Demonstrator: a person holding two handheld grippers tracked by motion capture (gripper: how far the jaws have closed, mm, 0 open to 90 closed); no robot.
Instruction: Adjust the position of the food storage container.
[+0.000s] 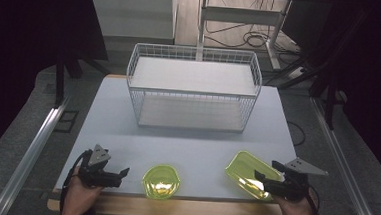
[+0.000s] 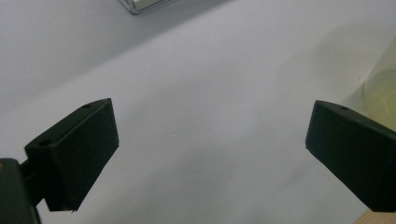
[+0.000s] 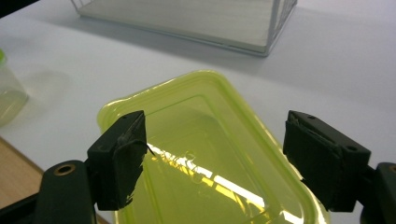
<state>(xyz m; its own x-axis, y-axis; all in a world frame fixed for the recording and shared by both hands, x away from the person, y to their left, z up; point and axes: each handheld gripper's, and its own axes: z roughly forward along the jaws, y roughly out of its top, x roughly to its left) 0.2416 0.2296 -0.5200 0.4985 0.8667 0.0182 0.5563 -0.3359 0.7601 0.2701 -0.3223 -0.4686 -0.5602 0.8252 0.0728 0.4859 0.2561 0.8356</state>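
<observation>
We see a white table [image 1: 127, 123] with a wire basket [image 1: 192, 87] at twelve o'clock. At five o'clock lies our yellow-green lid [image 1: 247, 172], the right gripper [image 1: 266, 181] over it, jaws spread. At seven o'clock our left gripper [image 1: 119, 176] hovers, jaws spread, beside a green container [image 1: 161, 182].

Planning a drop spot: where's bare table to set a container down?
Widest free patch: between the wire basket and the front row. Smaller gap between green bowl and green tray. Front edge is crowded: left gripper, bowl, tray, right gripper.

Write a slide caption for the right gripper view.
Open right gripper poised above a yellow-green lid, wire basket behind.
</observation>
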